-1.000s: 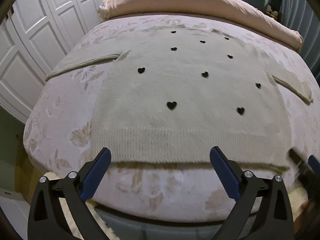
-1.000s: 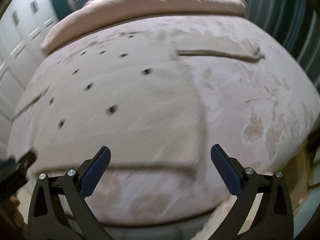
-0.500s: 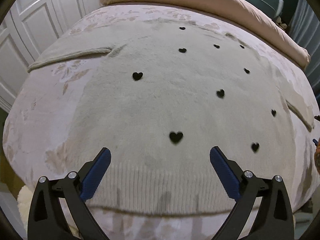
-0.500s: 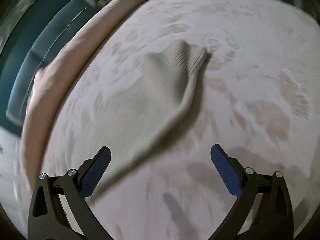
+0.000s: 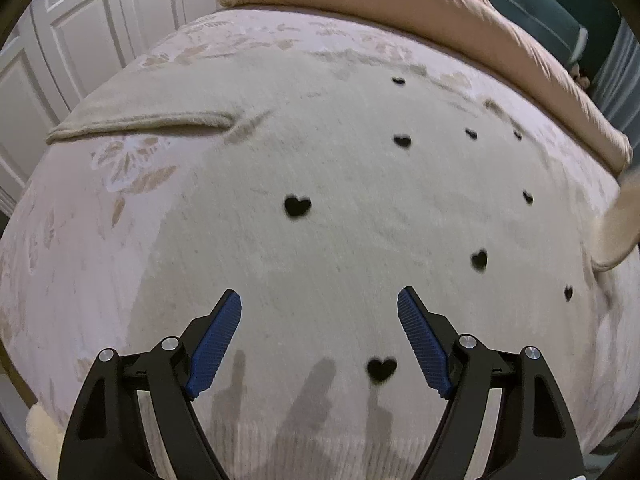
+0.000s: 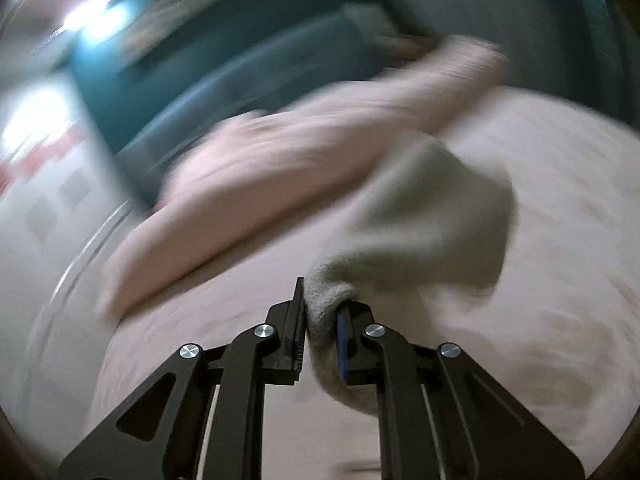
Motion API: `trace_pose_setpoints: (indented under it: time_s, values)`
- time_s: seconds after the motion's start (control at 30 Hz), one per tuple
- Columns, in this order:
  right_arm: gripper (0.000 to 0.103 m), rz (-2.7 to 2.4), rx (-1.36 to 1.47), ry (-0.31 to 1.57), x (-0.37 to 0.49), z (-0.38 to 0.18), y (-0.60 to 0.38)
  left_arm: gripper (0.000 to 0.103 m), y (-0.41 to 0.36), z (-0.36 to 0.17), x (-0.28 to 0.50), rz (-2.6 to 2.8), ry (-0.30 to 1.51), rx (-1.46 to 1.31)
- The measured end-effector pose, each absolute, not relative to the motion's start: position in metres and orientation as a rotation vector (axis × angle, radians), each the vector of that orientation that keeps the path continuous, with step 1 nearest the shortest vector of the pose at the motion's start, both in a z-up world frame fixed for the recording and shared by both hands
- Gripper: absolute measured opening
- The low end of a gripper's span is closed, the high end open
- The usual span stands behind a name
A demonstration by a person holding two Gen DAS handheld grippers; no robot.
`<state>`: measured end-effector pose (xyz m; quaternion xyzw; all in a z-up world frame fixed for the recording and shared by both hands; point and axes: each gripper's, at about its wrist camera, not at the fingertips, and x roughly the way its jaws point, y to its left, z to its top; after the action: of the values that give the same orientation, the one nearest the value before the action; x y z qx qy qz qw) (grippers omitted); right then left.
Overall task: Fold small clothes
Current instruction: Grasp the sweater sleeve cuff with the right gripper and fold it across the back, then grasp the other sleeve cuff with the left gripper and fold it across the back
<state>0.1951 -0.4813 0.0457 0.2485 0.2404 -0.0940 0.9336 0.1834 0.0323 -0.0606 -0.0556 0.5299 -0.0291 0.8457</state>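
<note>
On bed [image 5: 80, 240], sweater [image 5: 320, 220] flat; left gripper [image 5: 320, 336] spread, jaws just closing, nothing between. Right gripper [image 6: 322, 332] just closed, pinching sleeve [image 6: 420, 216]; view blurred, cuff hidden.

Right claw [image 6: 322, 332] clamped; left claw [image 5: 319, 346] closing, empty.

Fuzzy matt knit sweater [image 5: 340, 248], ribbed blue rubbery pads [image 5: 216, 340] on matt black plastic tongs [image 5: 320, 344].
</note>
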Motion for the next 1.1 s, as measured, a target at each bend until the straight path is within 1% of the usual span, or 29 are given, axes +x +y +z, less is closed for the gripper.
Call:
trace_pose_setpoints:
  time_s: [0.03,0.1,0.13,0.2,0.27,0.33,0.37,0.43,0.5,0.6,0.73,0.77,0.8,0.83,0.87,0.9,0.93,1.0,1.07,1.1]
  values:
    - [0.012,-0.082,0.449,0.517,0.211,0.049,-0.435,0.077,0.033,-0.058,0.185,-0.059,1.107,-0.121]
    - [0.017,0.064,0.389,0.59,0.234,0.035,-0.369,0.077,0.034,-0.053,0.191,-0.059,1.086,-0.136]
    - [0.028,0.116,0.347,0.635,0.243,0.022,-0.337,0.079,0.034,-0.051,0.194,-0.062,1.079,-0.15]
    - [0.041,0.168,0.227,0.76,0.259,-0.026,-0.273,0.079,0.036,-0.047,0.202,-0.088,1.073,-0.2]
    - [0.041,0.154,0.179,0.839,0.257,-0.06,-0.249,0.079,0.036,-0.044,0.215,-0.119,1.085,-0.25]
    - [0.041,0.118,0.21,0.865,0.242,-0.073,-0.251,0.081,0.035,-0.045,0.233,-0.162,1.082,-0.295]
    - [0.042,0.108,0.273,0.866,0.228,-0.075,-0.26,0.085,0.035,-0.046,0.24,-0.166,1.084,-0.306]
    - [0.056,0.068,0.376,0.86,0.197,-0.074,-0.278,0.087,0.034,-0.055,0.263,-0.177,1.082,-0.347]
    - [0.059,-0.001,0.444,0.852,0.171,-0.073,-0.305,0.087,0.033,-0.067,0.284,-0.191,1.094,-0.398]
    - [0.06,-0.074,0.551,0.867,0.15,-0.086,-0.336,0.087,0.033,-0.089,0.313,-0.181,1.131,-0.514]
    - [0.06,-0.115,0.708,0.845,0.152,-0.094,-0.372,0.085,0.034,-0.111,0.336,-0.137,1.155,-0.653]
    - [0.06,-0.123,0.747,0.841,0.158,-0.097,-0.378,0.082,0.033,-0.11,0.338,-0.132,1.147,-0.668]
    - [0.06,-0.142,0.779,0.846,0.165,-0.102,-0.383,0.076,0.033,-0.109,0.339,-0.136,1.139,-0.679]
    - [0.055,-0.147,0.797,0.849,0.169,-0.106,-0.385,0.06,0.031,-0.107,0.341,-0.155,1.132,-0.679]
    - [0.047,-0.156,0.818,0.847,0.179,-0.11,-0.387,0.037,0.027,-0.105,0.344,-0.174,1.133,-0.658]
    - [0.019,-0.156,0.822,0.848,0.185,-0.112,-0.388,0.019,0.024,-0.103,0.348,-0.199,1.132,-0.64]
    - [0.006,-0.153,0.824,0.852,0.189,-0.111,-0.39,0.005,0.022,-0.1,0.353,-0.239,1.126,-0.636]
    - [0.006,-0.139,0.794,0.746,0.191,-0.079,-0.389,0.005,0.021,-0.076,0.359,-0.263,1.043,-0.609]
    - [0.006,-0.121,0.728,0.593,0.18,-0.037,-0.385,0.005,0.02,-0.042,0.36,-0.302,0.924,-0.57]
    - [0.006,-0.116,0.721,0.549,0.174,-0.027,-0.384,0.005,0.021,-0.024,0.357,-0.321,0.857,-0.556]
